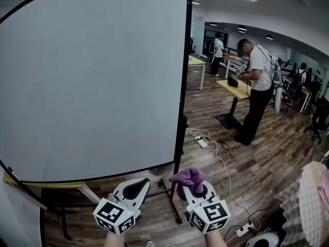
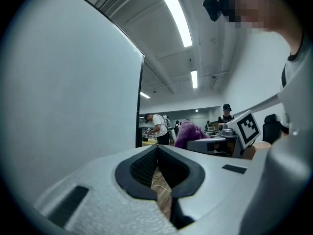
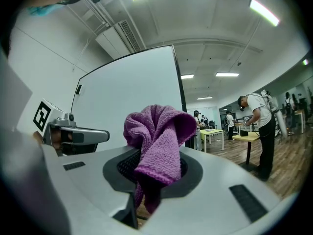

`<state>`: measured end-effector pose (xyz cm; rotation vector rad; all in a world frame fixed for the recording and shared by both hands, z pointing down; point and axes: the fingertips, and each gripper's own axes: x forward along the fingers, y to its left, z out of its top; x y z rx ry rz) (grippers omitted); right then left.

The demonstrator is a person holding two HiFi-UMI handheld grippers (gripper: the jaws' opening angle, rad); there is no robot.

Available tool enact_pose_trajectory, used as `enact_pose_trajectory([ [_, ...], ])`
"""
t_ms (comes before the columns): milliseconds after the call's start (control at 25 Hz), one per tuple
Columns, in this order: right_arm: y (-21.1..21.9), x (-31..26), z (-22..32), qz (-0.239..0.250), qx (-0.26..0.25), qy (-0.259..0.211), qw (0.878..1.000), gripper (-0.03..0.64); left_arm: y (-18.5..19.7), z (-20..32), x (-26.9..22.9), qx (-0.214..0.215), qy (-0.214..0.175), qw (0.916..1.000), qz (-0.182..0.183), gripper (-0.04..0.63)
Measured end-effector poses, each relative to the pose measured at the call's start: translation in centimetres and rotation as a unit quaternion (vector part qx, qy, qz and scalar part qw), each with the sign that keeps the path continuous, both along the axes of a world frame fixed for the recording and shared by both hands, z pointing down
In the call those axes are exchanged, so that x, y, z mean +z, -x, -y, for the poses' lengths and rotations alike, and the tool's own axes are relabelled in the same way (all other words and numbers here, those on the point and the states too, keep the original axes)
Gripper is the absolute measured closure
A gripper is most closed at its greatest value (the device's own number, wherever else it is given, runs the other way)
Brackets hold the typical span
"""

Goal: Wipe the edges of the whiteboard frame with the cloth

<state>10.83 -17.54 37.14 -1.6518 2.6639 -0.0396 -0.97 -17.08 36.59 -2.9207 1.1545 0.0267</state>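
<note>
The whiteboard [image 1: 92,81] fills the left of the head view. Its thin black frame [image 1: 183,76] runs down the right side and ends just above the two claws, and nothing touches it yet. The left claw [image 1: 134,188] hangs low beneath the board's bottom edge, its jaws together with nothing between them, so as things stand it gives the board no support. Just beside it the right claw [image 1: 194,188] is clamped on the purple cloth [image 1: 189,178], which sits bunched above the jaws, near the frame's lower corner but apart from it. The main risk, I judge, lies there. Only a fold looks pinched, with most of the cloth loose on top. Dragging it along so narrow an edge could tug it free or roll it aside, leaving hard plastic to scrape the frame. A firm push might also rock the board on its stand [image 1: 175,210], if that stands lightly. Further right a white cable [image 1: 221,161] trails over the wooden floor and could catch a foot when stepping round the edge. The person [image 1: 257,81] at the tabletop [image 1: 234,89] stands well apart.
</note>
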Motion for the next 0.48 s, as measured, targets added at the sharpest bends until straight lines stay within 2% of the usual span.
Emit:
enact_pose_trajectory([
  [320,0.6,-0.6,1.6,-0.002,0.025,-0.002,1.0,0.548,0.4,1.8,0.3,0.026,0.003,0.9996,0.012,0.578],
  [480,1.2,-1.0,2.5,-0.006,0.036,-0.002,0.999,0.548,0.8,2.5,0.0,0.046,0.005,0.9989,0.001,0.578],
])
